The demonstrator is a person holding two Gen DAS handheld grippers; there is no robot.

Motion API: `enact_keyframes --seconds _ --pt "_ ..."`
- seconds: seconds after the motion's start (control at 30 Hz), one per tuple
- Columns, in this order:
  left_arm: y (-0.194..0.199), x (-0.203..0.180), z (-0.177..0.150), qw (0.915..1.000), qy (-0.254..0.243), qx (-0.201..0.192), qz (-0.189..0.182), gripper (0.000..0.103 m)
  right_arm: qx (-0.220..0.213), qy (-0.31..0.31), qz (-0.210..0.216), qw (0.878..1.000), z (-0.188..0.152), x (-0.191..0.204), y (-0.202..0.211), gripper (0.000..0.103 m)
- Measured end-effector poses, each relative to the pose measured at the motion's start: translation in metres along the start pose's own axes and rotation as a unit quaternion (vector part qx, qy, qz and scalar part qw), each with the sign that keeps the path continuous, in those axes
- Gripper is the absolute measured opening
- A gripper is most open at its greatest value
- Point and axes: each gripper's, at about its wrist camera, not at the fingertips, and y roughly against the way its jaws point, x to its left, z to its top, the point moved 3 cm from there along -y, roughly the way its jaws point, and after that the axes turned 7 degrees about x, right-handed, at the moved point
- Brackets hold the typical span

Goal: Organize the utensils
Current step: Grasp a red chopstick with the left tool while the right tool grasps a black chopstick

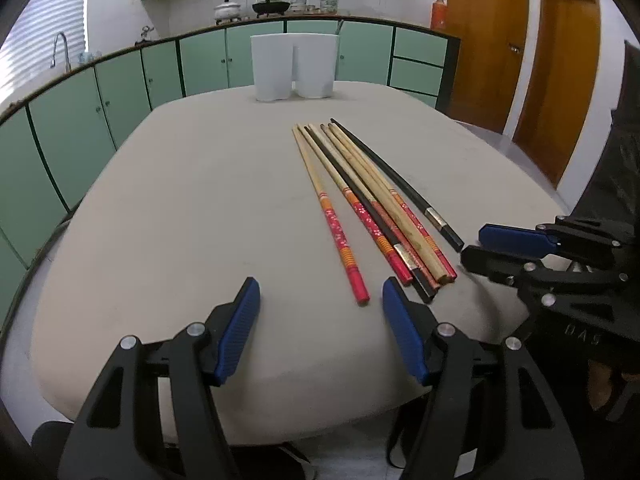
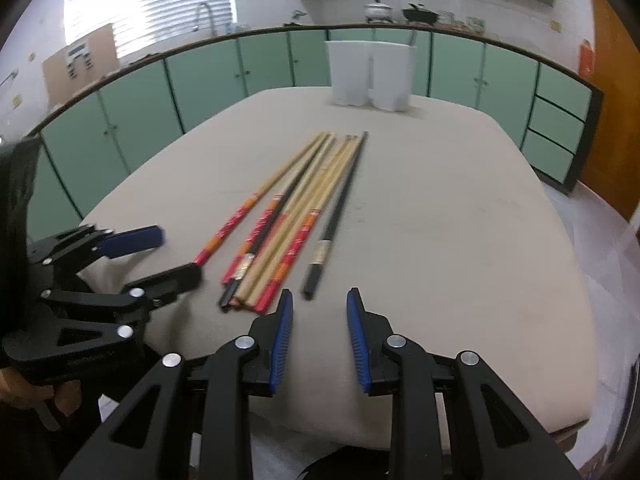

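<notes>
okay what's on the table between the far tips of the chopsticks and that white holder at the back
Nothing. In both wrist views, bare table runs from the tips of the chopsticks to the white holder; the holder stands apart from them.

Chopsticks (image 1: 372, 208) lie bunched on the table (image 1: 180, 208) ahead of the gaping, empty left claw (image 1: 320, 300).

Daylight glares through the blinds (image 2: 148, 0), shadows stay soft, fisheye edges bend darkly, and the right view is slightly blurred.
</notes>
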Motion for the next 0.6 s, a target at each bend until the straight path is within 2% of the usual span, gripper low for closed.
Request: enact_keyframes --seconds 0.1,0.17,0.23,0.27,0.3,0.33,0.47,0.6 --pt "-0.006 -0.002 0.004 1.0 0.003 -0.001 0.006 0.063 -0.003 -0.003 0.0 1.0 0.003 -0.001 -0.004 0.027" --pt "-0.009 -0.001 0.007 0.9999 0.009 -0.003 0.008 0.059 -0.005 -0.007 -0.002 1.0 0.007 -0.003 -0.008 0.027" --pt "-0.011 -0.001 0.009 0.9999 0.009 -0.008 0.005 0.042 -0.007 -0.012 -0.004 1.0 0.01 -0.006 -0.011 0.021" --pt "-0.012 -0.003 0.011 0.9999 0.004 -0.012 0.003 0.029 -0.01 -0.015 -0.008 1.0 0.011 -0.008 -0.012 0.018" --pt "-0.012 -0.004 0.012 0.9999 0.001 -0.016 0.001 0.013 -0.012 -0.016 -0.015 1.0 0.012 -0.009 -0.012 0.008" --pt "-0.013 -0.004 0.013 0.9998 0.0 -0.018 0.0 0.008 -0.015 -0.022 -0.025 0.999 0.013 -0.013 -0.012 0.008" --pt "-0.013 0.0 0.014 0.9995 0.016 -0.027 -0.004 0.006 -0.02 -0.042 -0.026 0.999 0.011 -0.018 -0.012 0.007" --pt "-0.008 0.013 0.014 0.9981 0.043 -0.038 0.024 0.005 -0.024 -0.027 -0.038 0.999 0.009 -0.008 -0.012 0.009"
